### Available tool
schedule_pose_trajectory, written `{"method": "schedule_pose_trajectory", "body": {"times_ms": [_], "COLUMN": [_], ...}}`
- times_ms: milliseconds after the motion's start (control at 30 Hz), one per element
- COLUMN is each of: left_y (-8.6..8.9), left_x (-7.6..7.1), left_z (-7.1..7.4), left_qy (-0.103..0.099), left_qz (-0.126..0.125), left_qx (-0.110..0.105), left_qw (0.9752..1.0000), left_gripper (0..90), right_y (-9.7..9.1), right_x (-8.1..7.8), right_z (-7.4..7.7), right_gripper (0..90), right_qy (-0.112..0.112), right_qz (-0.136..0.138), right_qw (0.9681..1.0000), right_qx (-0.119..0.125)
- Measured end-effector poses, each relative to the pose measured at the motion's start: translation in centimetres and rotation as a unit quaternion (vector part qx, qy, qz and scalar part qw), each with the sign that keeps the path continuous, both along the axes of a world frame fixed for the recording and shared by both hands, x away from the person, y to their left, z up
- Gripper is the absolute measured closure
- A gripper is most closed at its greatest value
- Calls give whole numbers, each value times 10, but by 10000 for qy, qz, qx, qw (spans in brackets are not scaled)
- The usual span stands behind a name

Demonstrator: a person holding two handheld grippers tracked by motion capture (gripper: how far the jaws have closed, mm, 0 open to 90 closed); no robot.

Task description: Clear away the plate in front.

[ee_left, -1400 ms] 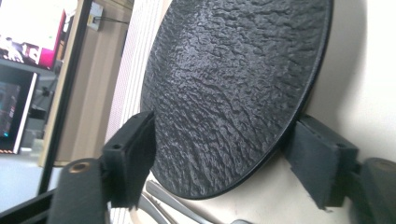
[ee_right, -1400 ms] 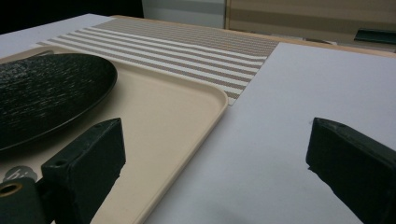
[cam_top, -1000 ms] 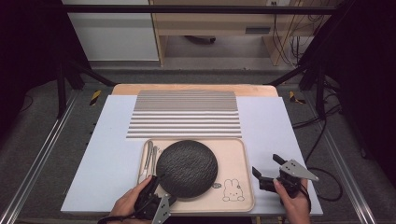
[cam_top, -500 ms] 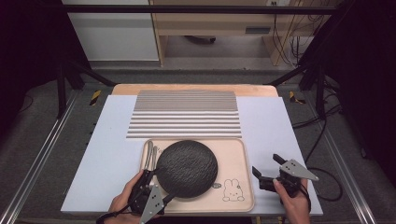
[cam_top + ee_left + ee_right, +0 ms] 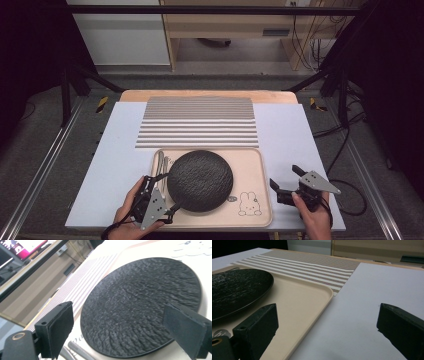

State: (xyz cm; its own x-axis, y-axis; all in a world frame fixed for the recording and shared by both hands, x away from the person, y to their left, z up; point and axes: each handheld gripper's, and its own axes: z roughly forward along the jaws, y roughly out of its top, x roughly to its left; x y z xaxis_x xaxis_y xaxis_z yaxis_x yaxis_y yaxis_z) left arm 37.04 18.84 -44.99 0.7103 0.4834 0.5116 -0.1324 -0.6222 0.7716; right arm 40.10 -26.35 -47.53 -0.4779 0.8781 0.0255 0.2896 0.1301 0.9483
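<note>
Black plate at the left claw's mouth

Black plate lies left of centre on the tray, near the table's front edge. Left claw straddles its left rim, jaws wide and just been opening, pads clear. Right claw gapes over bare table

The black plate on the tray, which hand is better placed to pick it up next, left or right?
Left, probably. The left gripper sits at the black plate with its open jaws straddling the near left rim. The right gripper waits, open, over the white mat, right of the tray, apart from the plate.
</note>
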Motion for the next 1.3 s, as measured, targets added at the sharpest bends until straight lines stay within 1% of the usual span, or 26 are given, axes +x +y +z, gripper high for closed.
{"method": "schedule_pose_trajectory", "body": {"times_ms": [100,233,267,367,467,500,600,733,867,1033,1133,1200,1300], "left_y": [3,8,9,12,16,18,21,24,26,29,33,36,39], "left_x": [2,3,3,6,9,10,12,15,16,24,27,29,33], "left_z": [1,2,2,3,3,3,1,1,2,5,6,7,8], "left_qy": [-10,15,-4,1,49,66,84,123,70,96,78,104,145], "left_qz": [108,159,186,264,359,395,484,567,645,735,814,854,934], "left_qx": [-24,-86,-99,-196,-388,-418,-407,-531,-628,-935,-1018,-1075,-1196], "left_qw": [9999,9998,9998,9995,9986,9983,9980,9969,9959,9929,9914,9905,9883], "left_gripper": [102,97,96,92,87,83,81,81,79,79,79,78,76], "right_y": [0,1,1,1,1,0,1,1,1,0,1,4,6], "right_x": [0,0,0,0,0,0,0,0,0,1,1,1,0], "right_z": [0,0,1,0,0,0,0,0,0,-1,1,2,2], "right_gripper": [39,39,39,38,38,37,36,35,35,36,37,37,37], "right_qy": [-4,-10,-11,-3,-4,-12,-5,-24,-17,2,-20,-41,-34], "right_qz": [1,-7,-6,-5,-15,-18,-16,-9,-14,-83,-87,-60,-26], "right_qw": [10000,10000,10000,10000,10000,10000,10000,10000,10000,9999,9999,9999,9999], "right_qx": [-7,-6,-12,-28,-22,-25,-31,-41,-23,-61,-68,-81,-99]}}
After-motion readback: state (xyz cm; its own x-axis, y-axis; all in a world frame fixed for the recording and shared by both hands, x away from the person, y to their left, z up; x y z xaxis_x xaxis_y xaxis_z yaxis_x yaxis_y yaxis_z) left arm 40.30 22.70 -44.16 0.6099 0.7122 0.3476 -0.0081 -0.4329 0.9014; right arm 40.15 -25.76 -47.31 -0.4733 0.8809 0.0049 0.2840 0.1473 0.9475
